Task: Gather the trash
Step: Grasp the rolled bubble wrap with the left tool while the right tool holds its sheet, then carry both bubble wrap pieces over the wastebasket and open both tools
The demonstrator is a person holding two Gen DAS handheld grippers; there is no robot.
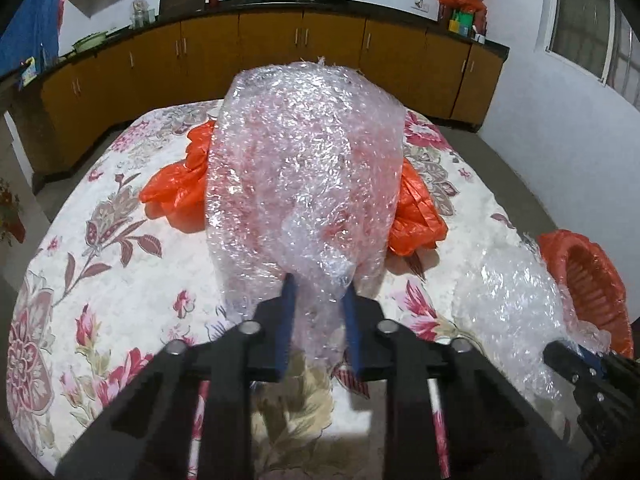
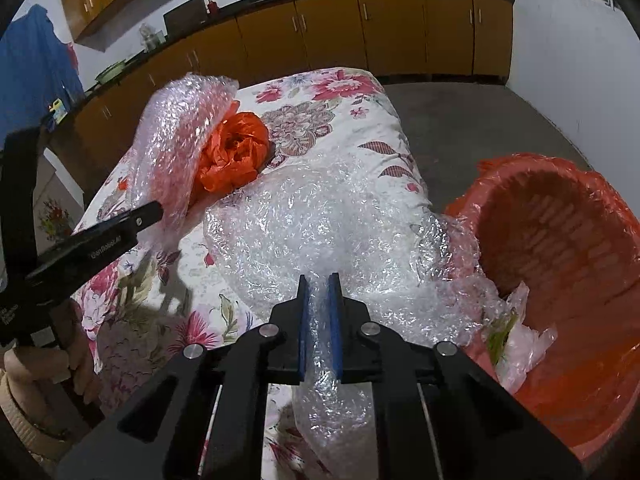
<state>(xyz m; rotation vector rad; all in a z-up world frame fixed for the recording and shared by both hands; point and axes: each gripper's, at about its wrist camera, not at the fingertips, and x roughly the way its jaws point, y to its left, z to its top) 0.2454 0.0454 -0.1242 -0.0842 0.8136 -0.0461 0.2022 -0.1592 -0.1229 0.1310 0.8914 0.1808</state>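
Bubbly clear plastic wrap (image 1: 304,168), probably pinched by the left gripper (image 1: 320,284), and another sheet (image 2: 320,224) pinched by the right gripper (image 2: 319,280) beside the orange lined basket (image 2: 560,216), could slip and miss.

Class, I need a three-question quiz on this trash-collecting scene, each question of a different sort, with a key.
1. True or false: the right tool is shut on a bubble wrap sheet.
2. Multiple choice: what lies partly under the pink bubble wrap held by the left tool? A. an orange plastic bag B. a blue towel C. a metal pan
3. Fill in: the bin beside the flowered bedspread is lined with an ______ bag.

Key
1. True.
2. A: the orange plastic bag shows on both sides of it.
3. Orange.
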